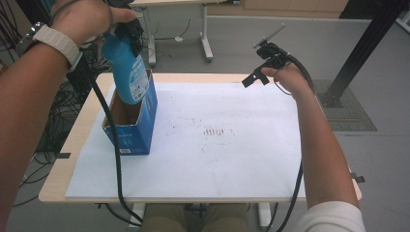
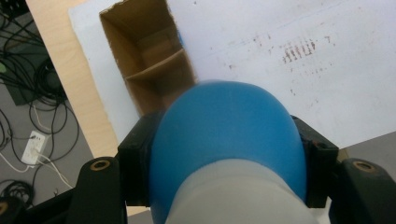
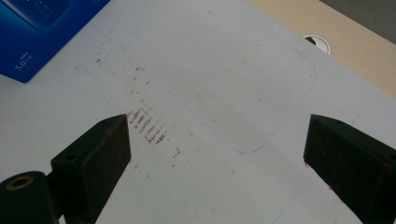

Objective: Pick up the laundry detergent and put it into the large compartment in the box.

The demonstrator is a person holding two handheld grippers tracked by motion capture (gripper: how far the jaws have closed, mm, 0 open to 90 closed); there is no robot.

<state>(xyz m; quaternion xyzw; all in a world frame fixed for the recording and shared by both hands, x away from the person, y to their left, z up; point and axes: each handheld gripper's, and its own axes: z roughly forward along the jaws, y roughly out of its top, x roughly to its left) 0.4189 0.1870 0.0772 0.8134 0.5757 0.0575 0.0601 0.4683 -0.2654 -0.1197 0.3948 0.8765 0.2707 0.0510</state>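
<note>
A blue bottle (image 1: 128, 70) with a printed label hangs upright over the open blue cardboard box (image 1: 142, 128) at the table's left, its base dipping into the box mouth. My left gripper (image 1: 126, 30) is shut on the bottle's upper part; in the left gripper view the blue bottle (image 2: 229, 135) sits between both jaws, above the brown inside of the box (image 2: 149, 60) with its cardboard divider. My right gripper (image 1: 258, 70) is held above the far right of the table, open, with nothing between its jaws. The right gripper (image 3: 217, 154) looks down on the white sheet.
A white sheet (image 1: 203, 140) with reddish-brown smudges (image 1: 215, 131) covers most of the wooden table (image 1: 63, 174). A corner of the blue box (image 3: 32, 42) appears in the right gripper view. Cables (image 1: 113, 159) trail off the table's front edge. Table legs and a black post stand behind.
</note>
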